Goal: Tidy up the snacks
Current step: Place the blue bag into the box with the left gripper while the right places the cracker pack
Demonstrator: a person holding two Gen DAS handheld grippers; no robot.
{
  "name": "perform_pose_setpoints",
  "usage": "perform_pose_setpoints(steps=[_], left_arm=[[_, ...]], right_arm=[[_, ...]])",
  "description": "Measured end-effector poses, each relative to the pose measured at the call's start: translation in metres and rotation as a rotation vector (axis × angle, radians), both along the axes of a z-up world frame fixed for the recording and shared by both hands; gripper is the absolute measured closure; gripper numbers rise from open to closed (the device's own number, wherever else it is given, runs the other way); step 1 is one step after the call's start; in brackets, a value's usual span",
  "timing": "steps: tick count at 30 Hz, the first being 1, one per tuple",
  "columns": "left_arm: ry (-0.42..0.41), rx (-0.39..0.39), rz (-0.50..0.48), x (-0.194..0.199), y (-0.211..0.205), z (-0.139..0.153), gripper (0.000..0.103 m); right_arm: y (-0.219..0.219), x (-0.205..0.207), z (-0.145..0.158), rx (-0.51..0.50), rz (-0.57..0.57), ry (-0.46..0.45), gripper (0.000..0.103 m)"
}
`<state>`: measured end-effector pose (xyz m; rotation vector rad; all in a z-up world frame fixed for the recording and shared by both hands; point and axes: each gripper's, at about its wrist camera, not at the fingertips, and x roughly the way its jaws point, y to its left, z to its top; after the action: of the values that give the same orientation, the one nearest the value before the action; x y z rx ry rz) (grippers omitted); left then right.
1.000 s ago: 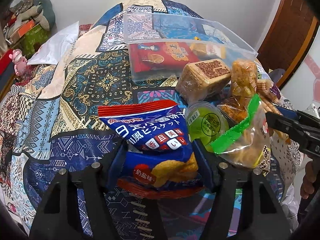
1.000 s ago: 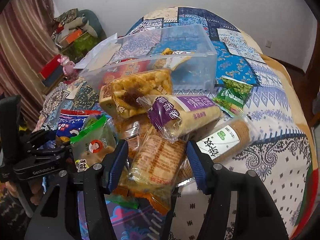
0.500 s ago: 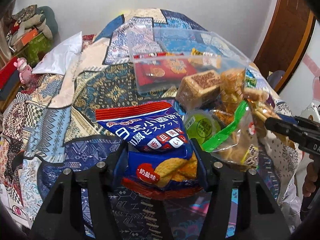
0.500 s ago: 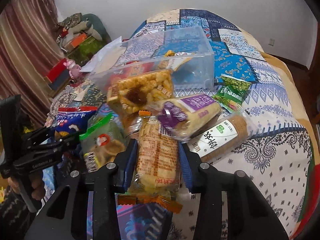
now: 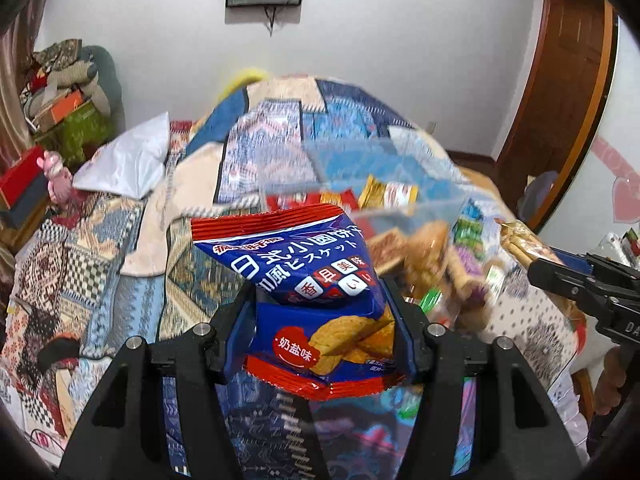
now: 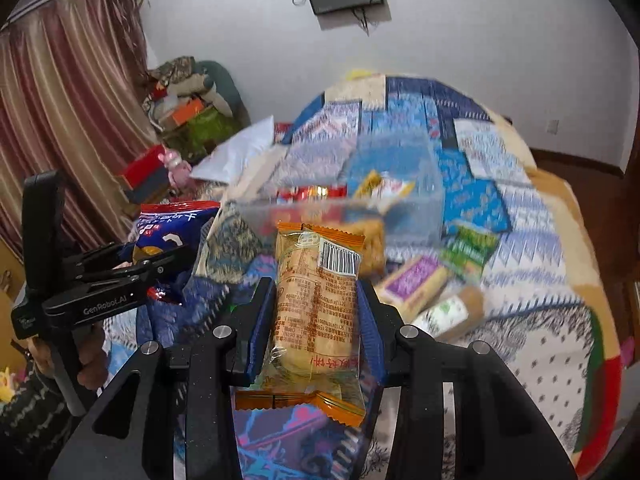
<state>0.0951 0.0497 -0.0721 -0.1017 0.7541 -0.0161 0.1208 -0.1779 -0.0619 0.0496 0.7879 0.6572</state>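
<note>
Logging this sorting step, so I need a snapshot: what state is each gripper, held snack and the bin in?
left gripper: shut on blue biscuit bag, lifted
right gripper: shut on orange-edged cake pack, lifted
clear bin: open-topped, some snacks inside

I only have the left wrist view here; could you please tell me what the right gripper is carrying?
Observer: The right gripper is shut on an orange-edged cake packet, barcode facing the camera.
Operator: Thank you. Is that packet clear of the pile?
Observer: It looks lifted; the purple-labelled roll and green-labelled roll lie on the bedspread beyond it.
Operator: And how does my blue biscuit bag look from there?
Observer: The blue biscuit bag sits in the left gripper, raised at about the height of the clear bin rim.
</note>
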Motion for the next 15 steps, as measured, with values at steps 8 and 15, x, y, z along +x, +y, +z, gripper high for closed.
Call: perform_pose_setpoints(steps=[8, 15], left_arm=[[-0.069, -0.003, -0.017, 0.032, -0.002, 0.03, 0.044], [-0.067, -0.003, -0.027, 0.068, 0.001, 0.029, 0.044]], right_arm=[[0.004, 0.032, 0.02, 0.011, -0.033, -0.057, 0.066], [0.015, 0.067, 0.027, 0.017, -0.049, -0.076, 0.066]])
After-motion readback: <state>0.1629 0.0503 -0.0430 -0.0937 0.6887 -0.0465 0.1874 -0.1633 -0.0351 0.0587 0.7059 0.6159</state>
